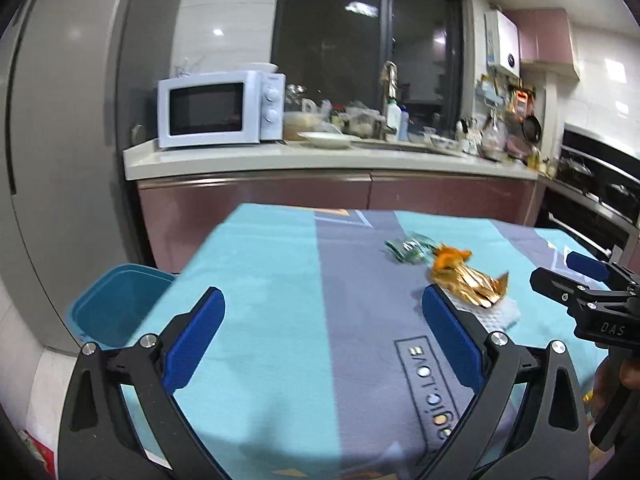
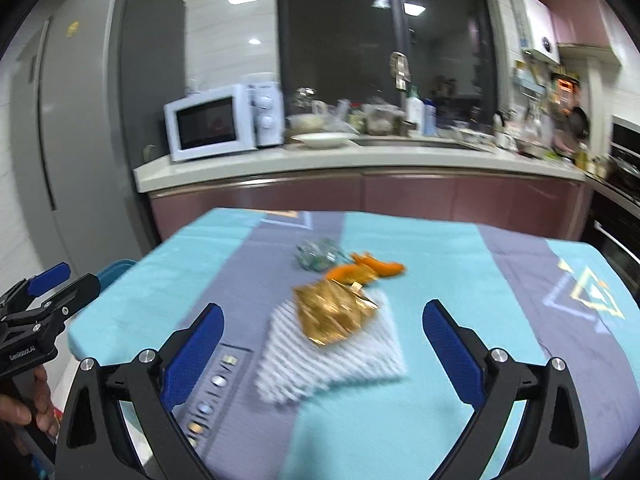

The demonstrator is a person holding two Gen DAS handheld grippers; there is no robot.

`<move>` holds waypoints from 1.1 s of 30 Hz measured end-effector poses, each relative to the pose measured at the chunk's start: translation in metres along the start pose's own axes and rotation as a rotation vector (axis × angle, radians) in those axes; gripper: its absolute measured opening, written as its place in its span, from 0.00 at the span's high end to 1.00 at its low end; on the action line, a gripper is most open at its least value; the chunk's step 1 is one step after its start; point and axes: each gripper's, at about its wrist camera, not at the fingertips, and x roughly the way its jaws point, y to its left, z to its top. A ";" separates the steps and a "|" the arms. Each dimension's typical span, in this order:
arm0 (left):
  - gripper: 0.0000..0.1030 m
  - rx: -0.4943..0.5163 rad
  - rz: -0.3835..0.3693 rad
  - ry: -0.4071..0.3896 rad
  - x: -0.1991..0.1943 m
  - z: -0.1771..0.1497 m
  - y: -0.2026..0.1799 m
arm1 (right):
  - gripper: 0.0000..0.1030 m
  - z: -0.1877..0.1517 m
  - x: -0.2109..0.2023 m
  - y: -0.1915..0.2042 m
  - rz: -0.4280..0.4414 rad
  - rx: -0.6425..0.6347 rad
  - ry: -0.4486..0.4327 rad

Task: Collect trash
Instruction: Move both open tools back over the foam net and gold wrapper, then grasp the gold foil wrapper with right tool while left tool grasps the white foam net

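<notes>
Covering the whole bench [image 2: 460,264] is a turquoise and grey-purple cloth with a printed label, seen in both wrist views. Behind it, a grey refrigerator [image 1: 68,128] is noted at far left, then a cream kitchen counter over mauve cabinets [image 1: 320,160], on which a white microwave oven [image 1: 220,108] and a white shallow bowl [image 1: 325,140] stand among blurred clutter. A teal plastic bin [image 1: 114,304] is seen below the bench's left edge, well apart from the trash.

The trash is grouped near the middle of the bench. A white ribbed paper towel [image 2: 332,352] lies flat; a crumpled gold foil wrapper [image 2: 332,312] rests on its far part. Orange peel pieces [image 2: 368,270] touch the foil's far side, and a crumpled green-and-clear plastic wrapper [image 2: 318,256] lies just beyond them.

The left gripper [image 1: 323,334] is recorded over the bench's near left part, its blue-padded fingers [image 1: 196,340] spread wide and holding nothing; its right finger sits just beside the towel and foil. The right gripper [image 2: 323,340] is likewise wide apart and empty, with the towel and foil framed between its fingers [image 2: 452,344], not touched. Motion blur is present in the right wrist view.
</notes>
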 end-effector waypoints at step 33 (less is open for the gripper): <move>0.06 0.123 -0.160 0.155 0.079 -0.013 -0.085 | 0.07 -0.006 0.048 -0.055 0.014 0.088 0.106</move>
